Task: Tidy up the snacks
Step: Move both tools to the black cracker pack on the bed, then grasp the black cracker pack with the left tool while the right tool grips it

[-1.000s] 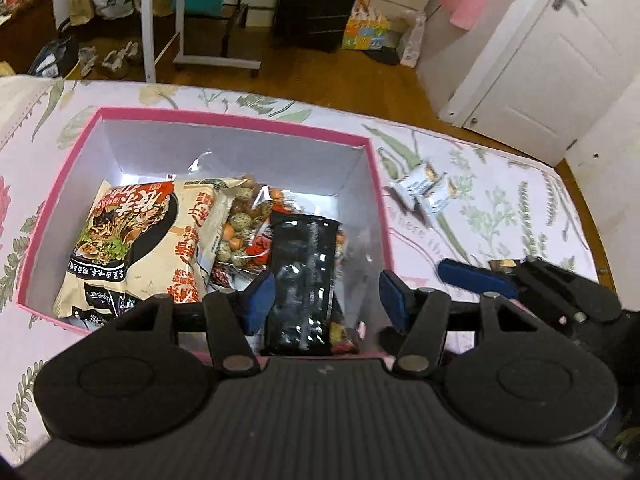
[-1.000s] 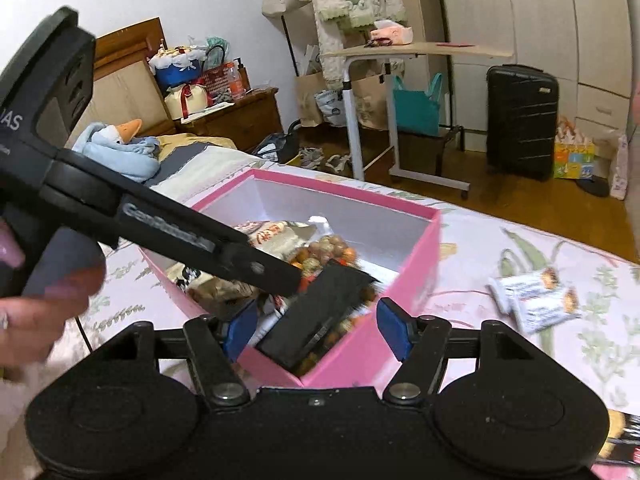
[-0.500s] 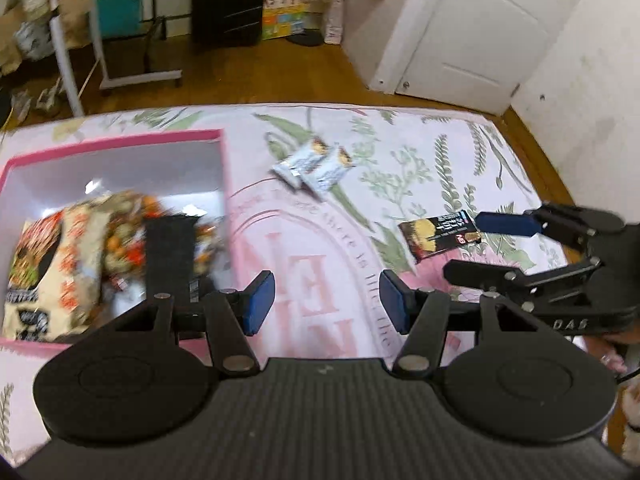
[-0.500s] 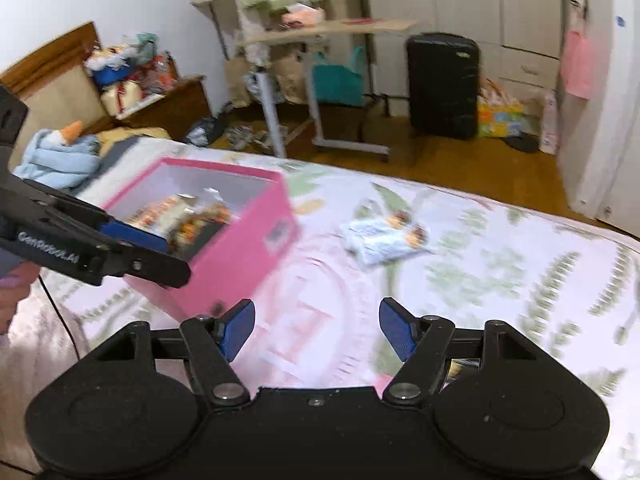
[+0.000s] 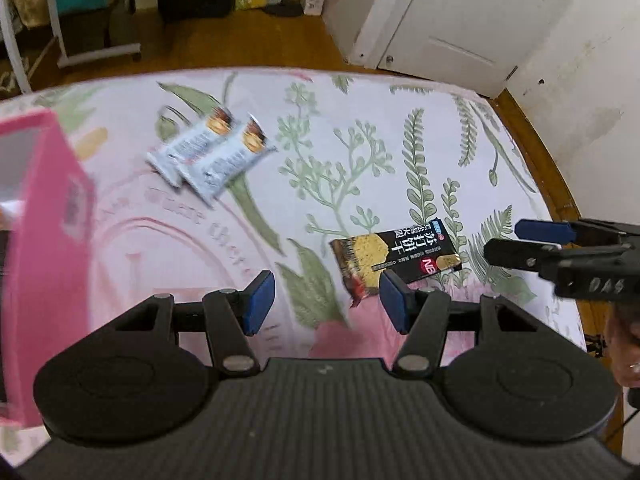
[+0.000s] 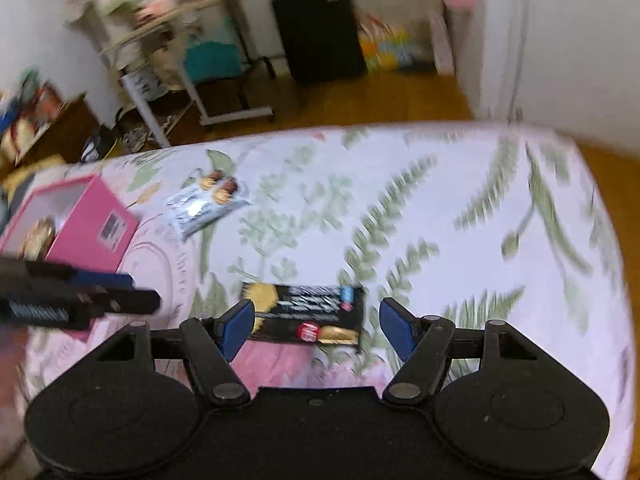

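A black cracker packet [image 5: 396, 258] lies flat on the floral bedspread, also in the right wrist view [image 6: 306, 314]. My right gripper [image 6: 314, 328] is open and empty, hovering just over the packet with its fingers either side of it. My left gripper [image 5: 326, 306] is open and empty above the bedspread, just left of the packet. Two silver snack packets [image 5: 210, 156] lie side by side farther back; they also show in the right wrist view [image 6: 206, 204]. The pink box [image 5: 44, 240] with snacks inside sits at the left [image 6: 80, 220].
The bed's far edge [image 5: 320, 74] drops to a wooden floor. A white door [image 5: 460, 12], a black suitcase [image 6: 318, 30] and a rolling side table [image 6: 192, 64] stand beyond it. The right gripper also shows at the right edge of the left wrist view [image 5: 560, 248].
Both grippers have swung right, away from the pink box, over to the black cracker packet. The right gripper now sits over the packet. Both stayed open.
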The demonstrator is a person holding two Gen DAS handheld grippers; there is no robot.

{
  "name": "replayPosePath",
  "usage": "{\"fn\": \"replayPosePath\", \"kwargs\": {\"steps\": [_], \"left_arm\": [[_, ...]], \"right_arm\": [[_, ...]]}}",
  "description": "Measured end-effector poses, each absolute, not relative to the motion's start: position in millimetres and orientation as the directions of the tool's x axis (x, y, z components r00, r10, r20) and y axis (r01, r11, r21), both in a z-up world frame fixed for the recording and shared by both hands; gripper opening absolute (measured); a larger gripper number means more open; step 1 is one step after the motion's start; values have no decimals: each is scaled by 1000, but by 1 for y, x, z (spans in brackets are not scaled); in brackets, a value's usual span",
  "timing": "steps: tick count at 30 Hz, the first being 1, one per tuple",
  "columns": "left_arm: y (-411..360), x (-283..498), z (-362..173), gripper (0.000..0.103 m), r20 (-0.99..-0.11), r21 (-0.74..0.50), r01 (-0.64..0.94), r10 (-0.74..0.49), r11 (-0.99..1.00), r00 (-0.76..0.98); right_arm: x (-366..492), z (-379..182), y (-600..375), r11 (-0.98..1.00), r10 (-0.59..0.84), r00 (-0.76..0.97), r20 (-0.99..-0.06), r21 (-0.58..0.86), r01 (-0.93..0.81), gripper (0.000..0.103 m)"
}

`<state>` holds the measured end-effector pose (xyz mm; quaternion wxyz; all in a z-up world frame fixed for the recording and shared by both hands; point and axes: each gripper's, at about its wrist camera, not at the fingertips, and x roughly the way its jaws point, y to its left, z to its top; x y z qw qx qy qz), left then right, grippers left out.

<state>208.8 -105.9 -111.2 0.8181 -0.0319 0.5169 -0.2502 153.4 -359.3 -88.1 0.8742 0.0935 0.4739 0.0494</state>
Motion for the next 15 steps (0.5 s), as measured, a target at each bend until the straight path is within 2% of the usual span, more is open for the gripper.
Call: {"fn": "replayPosePath", "kwargs": {"steps": [3, 8, 13, 14, 15], "left_arm": [[-124, 215, -135, 57, -826, -332, 379, -460, 864, 324], [-146, 220, -166, 55, -832, -353, 382, -473, 854, 289], [-156, 213, -172, 53, -821, -327, 412, -472, 850, 322], [-157, 213, -172, 53, -821, -323, 418, -471, 849, 321], [-158, 213, -172, 52, -820, -325, 424, -475, 845, 318]], "right_arm": [[162, -110, -376, 968, 182, 510, -841, 243, 55, 73], [166, -141, -372, 964, 211, 493, -844, 264, 41, 64], [172, -155, -361, 971, 209, 526, -824, 240, -9, 49], [172, -158, -361, 971, 209, 526, -825, 239, -12, 42], [175, -161, -362, 969, 216, 523, -825, 246, -11, 42]]}}
